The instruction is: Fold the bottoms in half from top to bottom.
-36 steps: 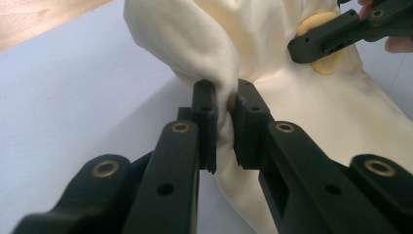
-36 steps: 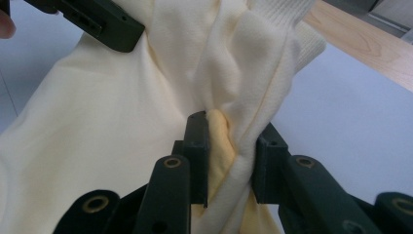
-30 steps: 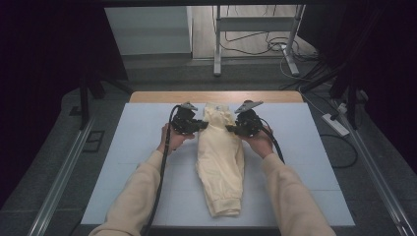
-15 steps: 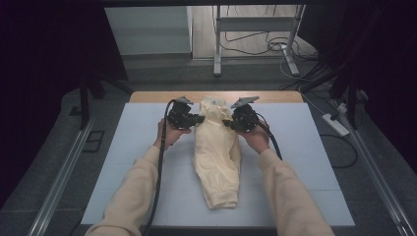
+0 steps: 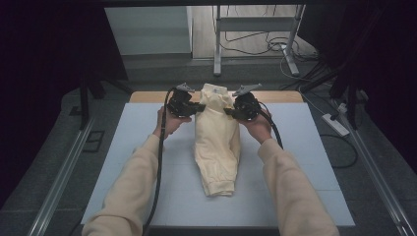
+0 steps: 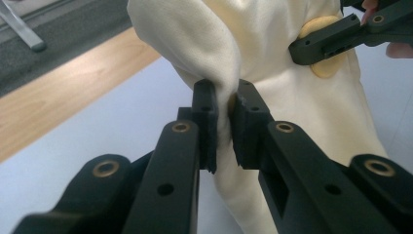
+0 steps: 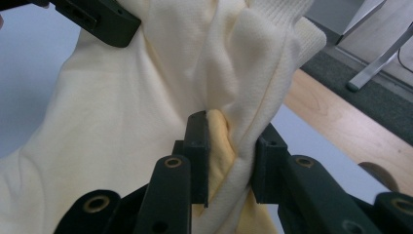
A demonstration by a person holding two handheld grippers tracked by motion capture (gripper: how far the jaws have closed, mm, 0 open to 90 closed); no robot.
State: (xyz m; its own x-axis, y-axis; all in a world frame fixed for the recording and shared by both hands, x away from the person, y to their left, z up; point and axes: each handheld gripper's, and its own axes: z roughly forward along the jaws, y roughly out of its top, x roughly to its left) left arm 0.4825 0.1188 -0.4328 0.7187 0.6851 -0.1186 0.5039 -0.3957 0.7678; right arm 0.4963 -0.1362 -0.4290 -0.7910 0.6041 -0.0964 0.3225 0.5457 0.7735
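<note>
In the high view, one cream sweatshirt is seen on the pale blue table mat, its upper end lifted and its lower hem resting on the mat. Two grippers are counted: the left gripper is clamped on the garment's upper left edge and the right gripper on its upper right edge, one on each side. Two cream sleeves are seen coming in from below, and one wooden table edge is visible beyond the mat.

In the left gripper view, a thin fold of the sweatshirt is pinched between the nearly closed jaws of the left gripper. The right gripper is seen farther off, holding the cloth.

In the right gripper view, a thicker bunched fold of the sweatshirt is gripped between the narrowly parted jaws of the right gripper. One ribbed cuff is seen at the top.
</note>
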